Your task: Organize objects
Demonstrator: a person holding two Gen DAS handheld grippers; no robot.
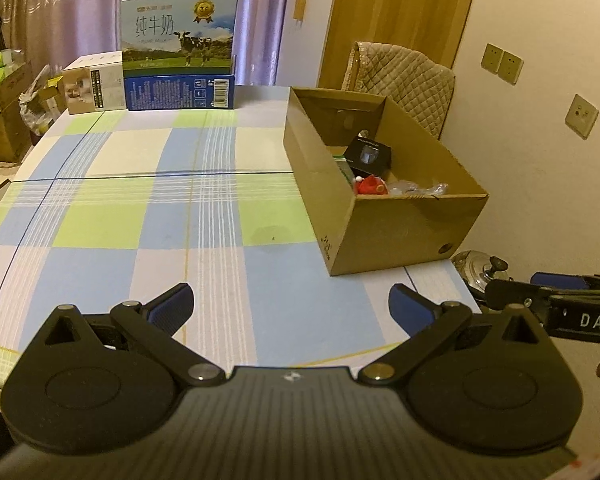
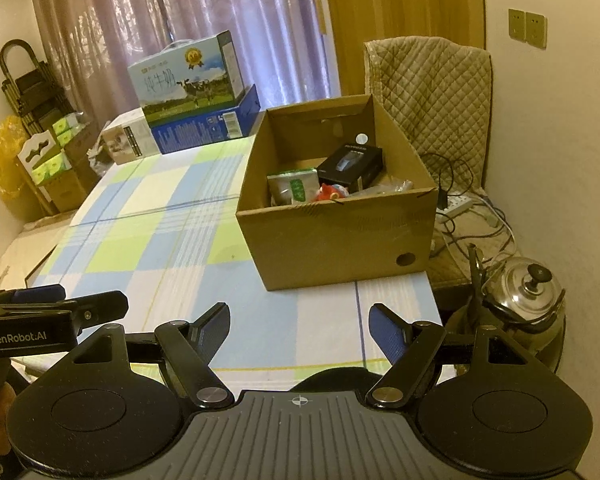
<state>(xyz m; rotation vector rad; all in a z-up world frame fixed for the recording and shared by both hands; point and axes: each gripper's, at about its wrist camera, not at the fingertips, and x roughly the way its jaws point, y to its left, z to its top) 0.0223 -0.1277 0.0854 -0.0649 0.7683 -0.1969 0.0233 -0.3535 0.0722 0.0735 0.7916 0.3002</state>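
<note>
An open cardboard box (image 1: 396,224) (image 2: 340,240) stands on the right part of the checked table (image 1: 140,208) (image 2: 160,232). Inside it lie a black product box (image 1: 370,156) (image 2: 350,166), a red toy (image 1: 370,186) (image 2: 332,193), a green-white packet (image 2: 294,186) and clear plastic wrap (image 1: 418,189). My left gripper (image 1: 290,306) hovers open over the near table edge, nothing between its blue pads. My right gripper (image 2: 300,326) is also open and empty, short of the box. Each gripper shows at the edge of the other's view.
A milk carton case (image 1: 178,34) (image 2: 188,76) sits on a blue box (image 1: 180,92), beside a white box (image 1: 94,84) (image 2: 126,140), at the table's far end. A quilted chair (image 1: 404,80) (image 2: 432,92), a steel kettle (image 2: 524,292) (image 1: 480,270) and cables (image 2: 468,216) lie right of the table.
</note>
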